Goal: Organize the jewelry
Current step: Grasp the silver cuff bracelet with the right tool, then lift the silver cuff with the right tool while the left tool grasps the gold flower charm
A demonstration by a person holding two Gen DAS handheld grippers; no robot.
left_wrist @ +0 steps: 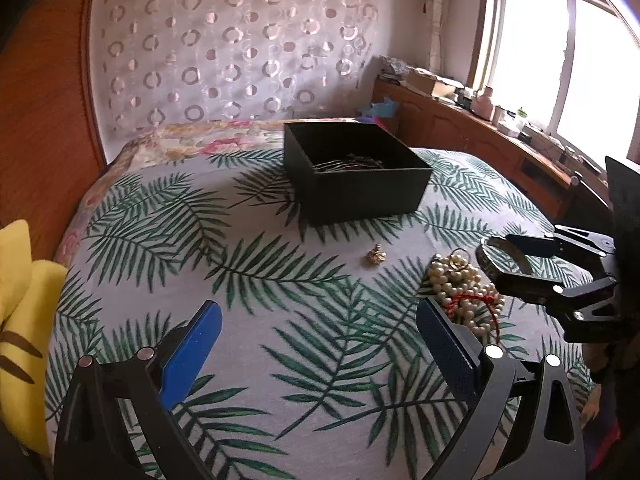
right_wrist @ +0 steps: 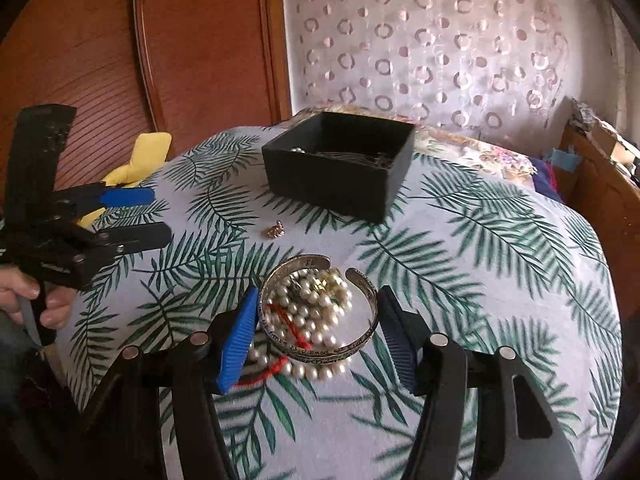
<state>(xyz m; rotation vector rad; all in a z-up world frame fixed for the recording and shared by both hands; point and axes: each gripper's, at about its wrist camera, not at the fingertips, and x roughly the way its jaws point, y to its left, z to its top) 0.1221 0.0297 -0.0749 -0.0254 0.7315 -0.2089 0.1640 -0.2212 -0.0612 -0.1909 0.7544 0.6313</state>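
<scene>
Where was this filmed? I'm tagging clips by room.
Most likely a bedroom. The jewelry lies on a bed with a palm-leaf-print bedspread over a floral quilt, a wooden headboard-like panel stands on one side, and a cluttered wooden window ledge runs along the other.

This is a home bedroom: a bed with a palm-leaf bedspread, a wooden headboard, a circle-patterned curtain, probably a cluttered window cabinet.

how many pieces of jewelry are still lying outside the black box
3 at least: a cuff bracelet between the right gripper fingers, a pearl strand tangled with red cord under it, and a small gold charm near the black box. More may hide in the pile.
</scene>
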